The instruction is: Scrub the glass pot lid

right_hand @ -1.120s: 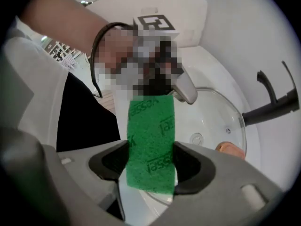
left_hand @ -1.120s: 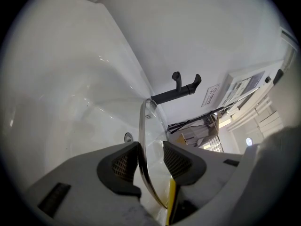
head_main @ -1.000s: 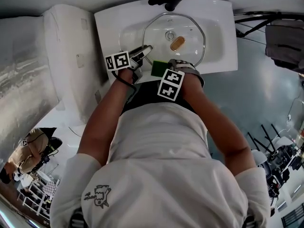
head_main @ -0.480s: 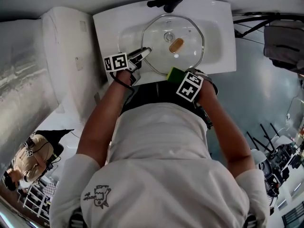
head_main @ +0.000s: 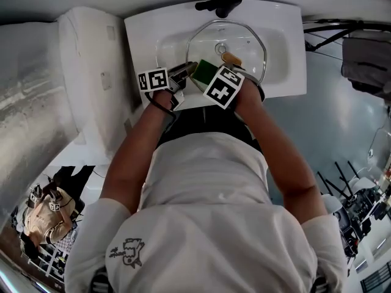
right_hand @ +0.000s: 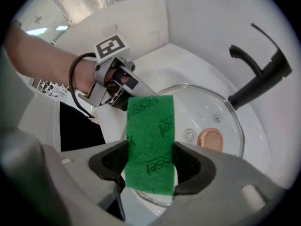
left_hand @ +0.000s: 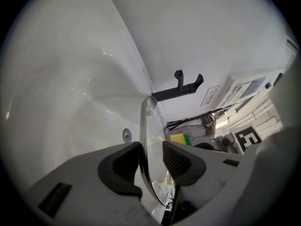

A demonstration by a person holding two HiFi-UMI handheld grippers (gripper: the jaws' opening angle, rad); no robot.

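Observation:
The glass pot lid (head_main: 235,41) stands tilted in the white sink (head_main: 287,41), its tan knob (head_main: 231,58) facing up. My left gripper (head_main: 183,72) is shut on the lid's near-left rim. In the left gripper view the lid (left_hand: 149,121) runs edge-on between the two pads, where my left gripper (left_hand: 151,161) clamps it. My right gripper (head_main: 209,77) points steeply down, shut on a green sponge (head_main: 200,71) over the lid's near-left part. In the right gripper view the sponge (right_hand: 150,140) fills my right gripper (right_hand: 150,166); the lid (right_hand: 207,112) lies behind it. Whether sponge and glass touch, I cannot tell.
A black faucet (head_main: 219,3) stands at the sink's far rim, just behind the lid. A white fixture (head_main: 91,72) flanks the sink on the left. Another person (head_main: 43,215) is at lower left; dark stands (head_main: 360,206) fill the lower right.
My right gripper with the sponge swung out to the sink's near-right rim, then came back left and farther in, over the lid. The left gripper kept its hold in place.

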